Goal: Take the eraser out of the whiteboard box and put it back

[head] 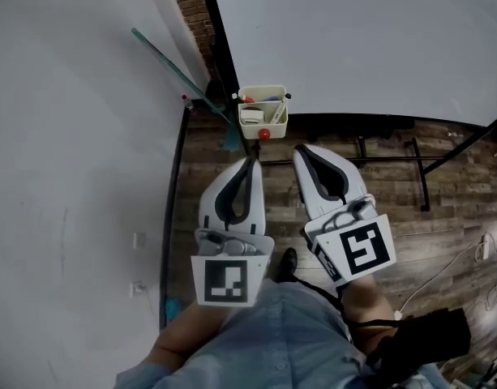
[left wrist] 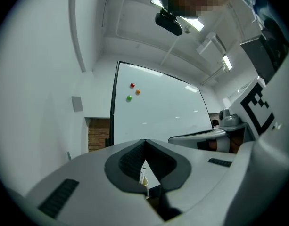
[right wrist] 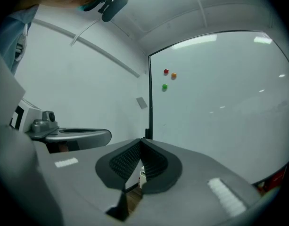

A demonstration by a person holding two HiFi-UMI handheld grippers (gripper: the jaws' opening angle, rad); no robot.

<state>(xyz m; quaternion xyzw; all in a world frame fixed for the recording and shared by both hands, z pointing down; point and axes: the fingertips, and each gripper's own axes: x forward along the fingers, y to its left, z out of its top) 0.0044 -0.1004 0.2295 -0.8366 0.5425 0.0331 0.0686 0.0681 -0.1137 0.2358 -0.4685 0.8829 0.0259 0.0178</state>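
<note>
A cream whiteboard box [head: 274,123] hangs at the lower left corner of the whiteboard [head: 362,39]. In it lies a white eraser [head: 251,116] beside some markers, and a red round knob [head: 264,134] sits on its front. My left gripper [head: 250,162] and right gripper [head: 301,151] are held side by side just short of the box, both pointing at it. Both are shut with nothing between the jaws. A sliver of the box [left wrist: 143,175] shows through the left jaws' gap, and a sliver of the box [right wrist: 142,175] shows through the right jaws' gap.
A teal stick [head: 175,67] leans against the white wall at the left. The whiteboard's black stand [head: 394,160] stretches over the wooden floor. Cables [head: 467,258] lie at the right. Three small magnets [left wrist: 132,85] stick on the board.
</note>
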